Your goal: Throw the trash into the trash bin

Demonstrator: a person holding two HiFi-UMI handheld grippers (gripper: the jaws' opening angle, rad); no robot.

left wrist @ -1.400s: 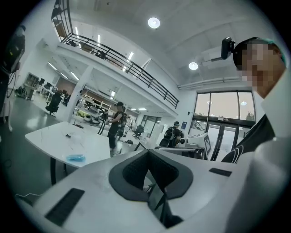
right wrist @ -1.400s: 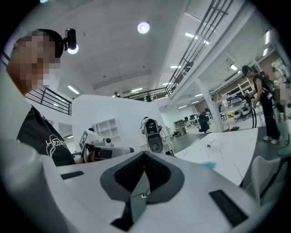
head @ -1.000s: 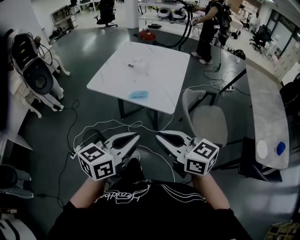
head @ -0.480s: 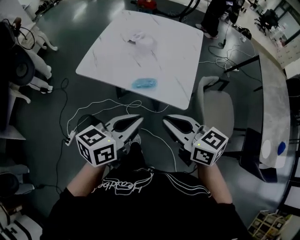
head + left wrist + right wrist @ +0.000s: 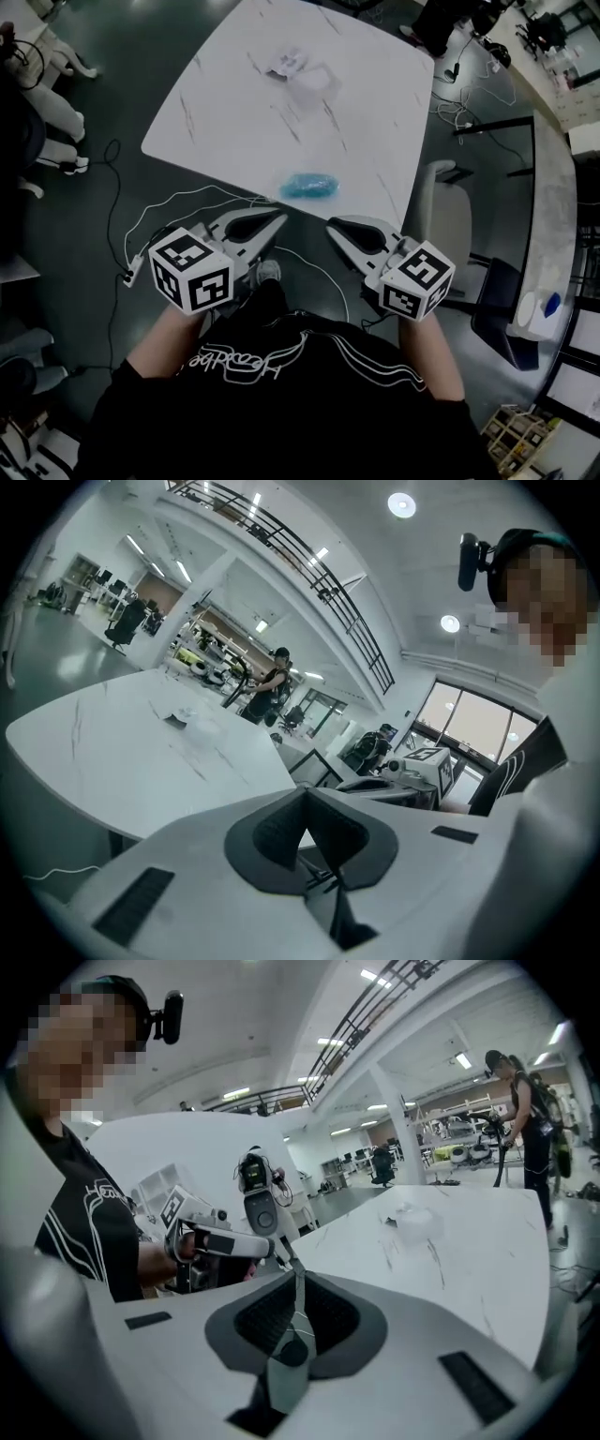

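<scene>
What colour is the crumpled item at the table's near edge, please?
Crumpled item: blue, best in head view.

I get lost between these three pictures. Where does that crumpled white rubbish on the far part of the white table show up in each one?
Head view: the crumpled white rubbish lies near the top, about centre.
Left gripper view: it sits left of centre, small, on the tabletop.
Right gripper view: it sits right of centre, on the tabletop.
Shared landmark: the white veined table shows in all three views.
</scene>
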